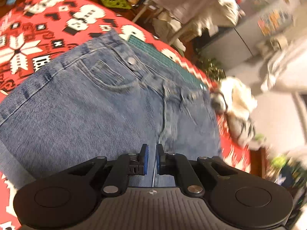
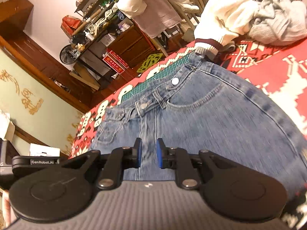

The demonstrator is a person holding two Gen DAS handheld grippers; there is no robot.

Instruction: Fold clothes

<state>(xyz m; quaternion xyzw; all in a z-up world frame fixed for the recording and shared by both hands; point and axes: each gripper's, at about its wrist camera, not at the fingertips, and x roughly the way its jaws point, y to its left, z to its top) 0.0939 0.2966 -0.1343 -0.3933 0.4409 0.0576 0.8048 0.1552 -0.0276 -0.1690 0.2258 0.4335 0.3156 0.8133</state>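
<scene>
Both grippers (image 1: pixel 152 159) (image 2: pixel 149 156) over jeans (image 1: pixel 86 105), fingers slightly parted

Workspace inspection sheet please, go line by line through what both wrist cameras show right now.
Surface: red patterned cloth, with a green cutting mat partly under the jeans.
Job's things: blue jeans spread front up, waistband away from the cameras.
Clutter: white sweater and grey garment heaped beyond the waistband.
Grippers: left tool and right tool over the denim, jaws slightly apart, nothing seen between them.
Cables: nothing seen.
Surroundings: crowded shelving, drying rack.
</scene>
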